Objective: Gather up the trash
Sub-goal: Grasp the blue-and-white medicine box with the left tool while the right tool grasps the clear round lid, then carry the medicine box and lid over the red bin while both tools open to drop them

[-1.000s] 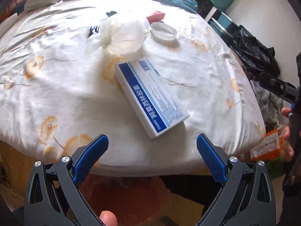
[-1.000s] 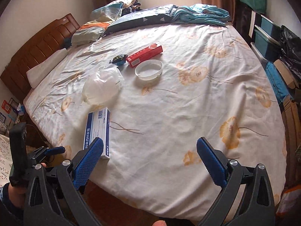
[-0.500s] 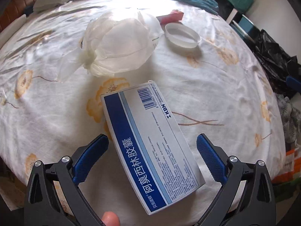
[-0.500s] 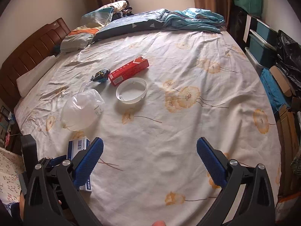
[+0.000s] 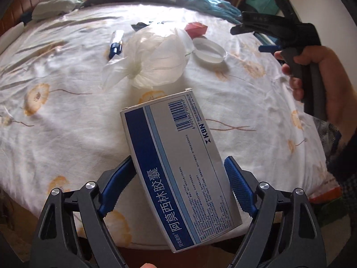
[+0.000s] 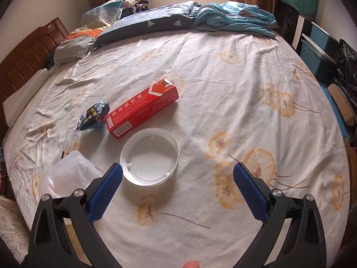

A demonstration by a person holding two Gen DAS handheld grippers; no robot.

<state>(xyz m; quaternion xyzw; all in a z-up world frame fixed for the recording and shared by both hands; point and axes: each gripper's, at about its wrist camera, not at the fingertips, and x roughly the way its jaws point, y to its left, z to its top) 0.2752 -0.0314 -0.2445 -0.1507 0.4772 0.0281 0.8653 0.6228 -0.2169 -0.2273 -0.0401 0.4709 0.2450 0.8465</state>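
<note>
A blue and white medicine box [image 5: 178, 167] lies near the bed's front edge, between the fingers of my left gripper [image 5: 178, 178]; the jaws stand on both sides of it, and whether they press it is unclear. Beyond it lie a white plastic bag [image 5: 154, 62], a round clear lid [image 5: 209, 50], a red box [image 5: 196, 29] and a blue-capped tube [image 5: 116, 44]. My right gripper [image 6: 177, 186] is open and empty, just in front of the clear lid [image 6: 149, 156]. The red box [image 6: 142, 110], a dark snack wrapper [image 6: 93, 116] and the bag [image 6: 69, 174] lie to its left.
The flowered white sheet [image 6: 245, 89] covers the bed. Pillows and a teal blanket [image 6: 234, 15] are piled at the far end. A wooden headboard [image 6: 24, 62] is at left. Storage boxes and black bags [image 6: 348, 67] stand at right. The right gripper and hand show in the left wrist view [image 5: 290, 35].
My left gripper moved forward and its jaws narrowed around the medicine box. My right gripper moved forward and left over the bed, toward the clear lid.
</note>
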